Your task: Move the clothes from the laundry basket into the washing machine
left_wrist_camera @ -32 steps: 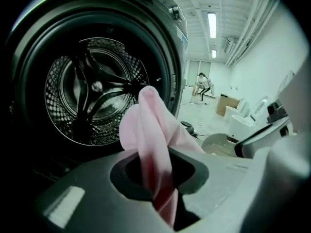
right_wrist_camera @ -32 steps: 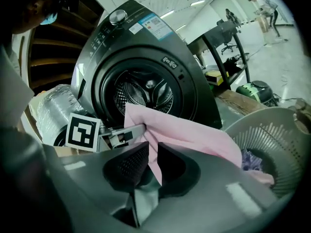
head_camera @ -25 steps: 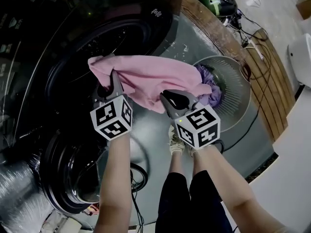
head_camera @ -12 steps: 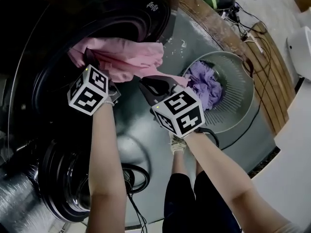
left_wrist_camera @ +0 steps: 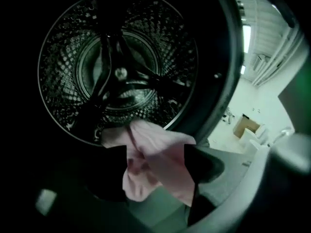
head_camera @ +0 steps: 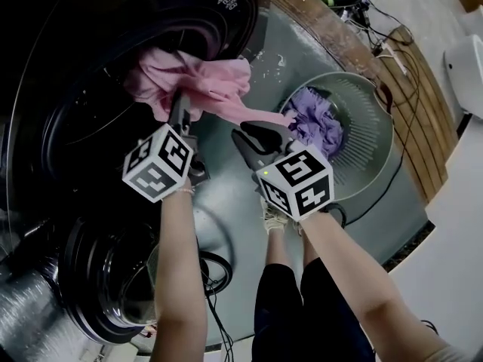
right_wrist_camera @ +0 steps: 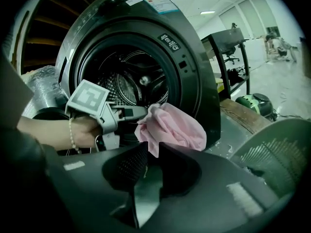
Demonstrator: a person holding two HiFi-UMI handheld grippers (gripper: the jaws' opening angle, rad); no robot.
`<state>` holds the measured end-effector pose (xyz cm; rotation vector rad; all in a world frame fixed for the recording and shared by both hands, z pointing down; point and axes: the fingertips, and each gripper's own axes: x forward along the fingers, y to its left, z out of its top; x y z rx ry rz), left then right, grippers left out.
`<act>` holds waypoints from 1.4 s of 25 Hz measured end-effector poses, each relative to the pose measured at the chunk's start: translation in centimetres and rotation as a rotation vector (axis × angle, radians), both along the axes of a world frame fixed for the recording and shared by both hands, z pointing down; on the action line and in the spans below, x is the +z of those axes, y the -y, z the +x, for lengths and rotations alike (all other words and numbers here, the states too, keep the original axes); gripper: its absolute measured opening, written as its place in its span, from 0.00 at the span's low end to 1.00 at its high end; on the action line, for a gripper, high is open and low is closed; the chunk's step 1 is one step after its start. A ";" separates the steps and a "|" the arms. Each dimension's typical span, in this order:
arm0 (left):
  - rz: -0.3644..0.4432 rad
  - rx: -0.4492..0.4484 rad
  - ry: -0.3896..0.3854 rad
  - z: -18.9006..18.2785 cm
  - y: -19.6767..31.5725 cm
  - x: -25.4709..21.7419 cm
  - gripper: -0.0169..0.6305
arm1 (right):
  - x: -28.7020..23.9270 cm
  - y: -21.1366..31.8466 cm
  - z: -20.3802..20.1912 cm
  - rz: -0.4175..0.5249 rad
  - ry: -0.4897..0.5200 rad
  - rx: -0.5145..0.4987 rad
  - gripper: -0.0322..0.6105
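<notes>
Evidently soft, light — pink garment [head_camera: 207, 81] at the washing machine's [right_wrist_camera: 194, 57] mouth, clamped by its bunch in the left tool [left_wrist_camera: 155, 154]; right tool [right_wrist_camera: 153, 148], just opening, barely parted round its tail.

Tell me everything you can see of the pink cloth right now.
The pink cloth is plain, thin, soft-looking fabric, crumpled into a bunch. It hangs at the open mouth of the washer, against the lower rim and not yet fully inside the drum. The left gripper is clamped on a bunch of it. One corner lies between the jaws of the right gripper, which have just been opening.
</notes>
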<state>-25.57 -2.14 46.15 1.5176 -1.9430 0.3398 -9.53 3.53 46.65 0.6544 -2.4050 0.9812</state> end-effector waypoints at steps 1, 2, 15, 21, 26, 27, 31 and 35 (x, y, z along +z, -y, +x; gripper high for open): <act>-0.023 0.035 -0.021 1.8 -0.9 0.8 0.57 | 0.0 -0.3 0.7 -0.001 -0.006 0.003 0.19; -0.046 0.062 -0.047 3.5 -1.8 1.8 0.57 | 0.0 -0.7 1.3 -0.002 -0.014 0.004 0.20; -0.204 0.060 -0.093 6.8 -0.6 11.6 0.70 | 1.7 -1.6 4.4 -0.016 -0.069 0.031 0.21; -0.206 -0.008 -0.062 4.8 0.8 12.7 0.68 | 2.6 0.3 3.8 -0.017 -0.069 0.050 0.20; -0.218 -0.023 -0.047 4.1 0.6 12.2 0.32 | 2.8 0.6 4.0 -0.018 -0.076 0.060 0.18; -0.214 -0.023 -0.042 4.1 0.4 11.6 0.23 | 2.7 0.5 4.0 -0.019 -0.077 0.062 0.18; -0.142 0.008 -0.029 4.4 -0.7 8.0 0.13 | 2.1 0.3 3.8 -0.016 -0.075 0.071 0.17; -0.017 0.035 0.065 3.6 -1.3 2.3 0.12 | 1.0 0.2 2.8 -0.006 -0.064 0.069 0.17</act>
